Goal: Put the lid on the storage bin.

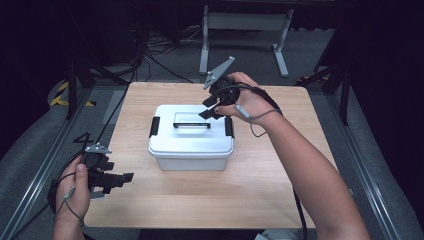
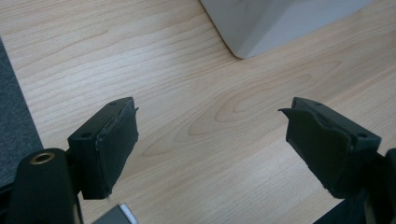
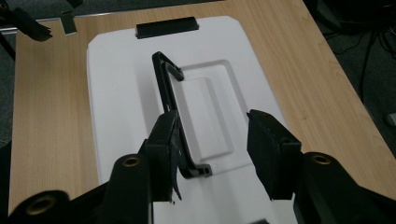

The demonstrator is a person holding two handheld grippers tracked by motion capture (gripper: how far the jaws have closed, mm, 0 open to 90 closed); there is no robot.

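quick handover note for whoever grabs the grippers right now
Right gripper: open, over the white box's lid, one jaw against the black carry handle, which stands raised. Nothing clamped.
Left gripper: open, holding nothing, low over the table near its front left corner, apart from the box.
Box: middle of the table, lid on, black side latches look closed.
Done: right gripper has reached the handle.
Left: probably close on the handle to lift or carry the box; the latches are untouched if it is to be opened.
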